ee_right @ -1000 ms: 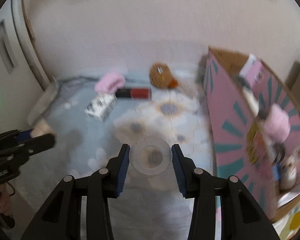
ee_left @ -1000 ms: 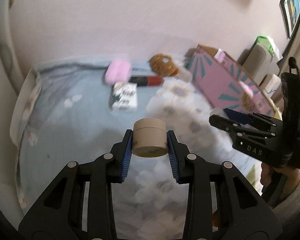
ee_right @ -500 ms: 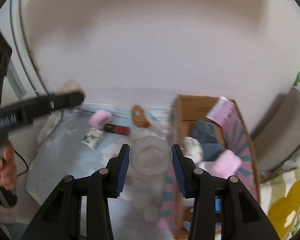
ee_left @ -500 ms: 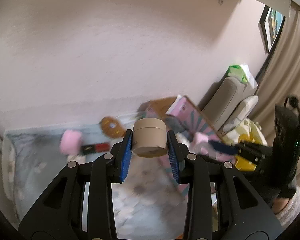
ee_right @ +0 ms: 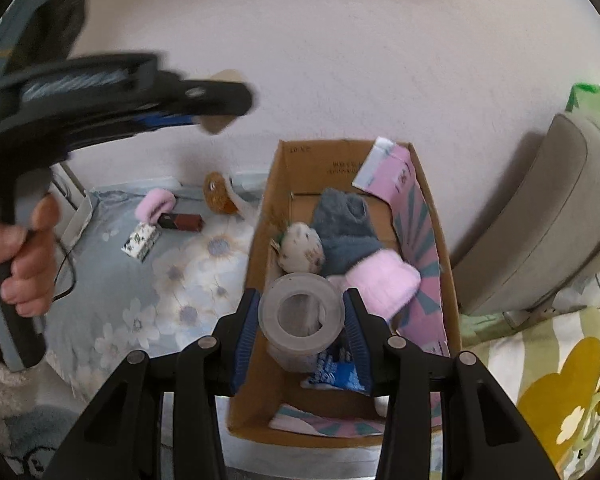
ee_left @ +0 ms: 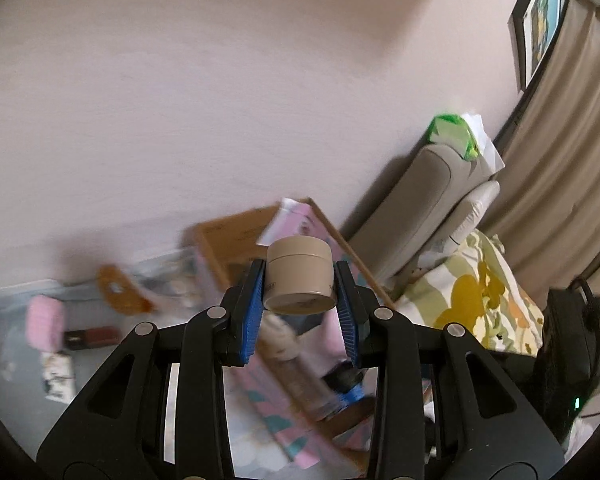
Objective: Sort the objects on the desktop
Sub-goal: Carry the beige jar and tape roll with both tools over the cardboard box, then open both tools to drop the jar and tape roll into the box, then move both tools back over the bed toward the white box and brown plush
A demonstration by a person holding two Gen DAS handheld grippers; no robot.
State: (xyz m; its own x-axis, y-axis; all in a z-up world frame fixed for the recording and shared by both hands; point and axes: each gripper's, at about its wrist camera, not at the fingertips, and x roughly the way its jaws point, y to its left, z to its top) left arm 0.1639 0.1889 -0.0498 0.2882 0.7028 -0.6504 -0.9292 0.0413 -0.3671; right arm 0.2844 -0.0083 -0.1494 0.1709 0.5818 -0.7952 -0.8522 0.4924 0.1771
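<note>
Tape roll [ee_right: 302, 312] between right tool's [ee_right: 302, 316] pads

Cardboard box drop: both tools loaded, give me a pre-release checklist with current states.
1. Left tool grips the beige jar between its pads: ok.
2. Right tool grips the clear tape roll: ok.
3. Tape roll over the open cardboard box: ok, the right wrist view shows the box interior directly behind it.
4. Beige jar over the box: cannot tell; the left wrist view is blurred and shows the box only partly behind the jar.
5. Free space in the box: cannot tell; a grey cloth, a pink plush and a speckled ball already fill much of it.
6. Tools apart from each other: ok.
</note>
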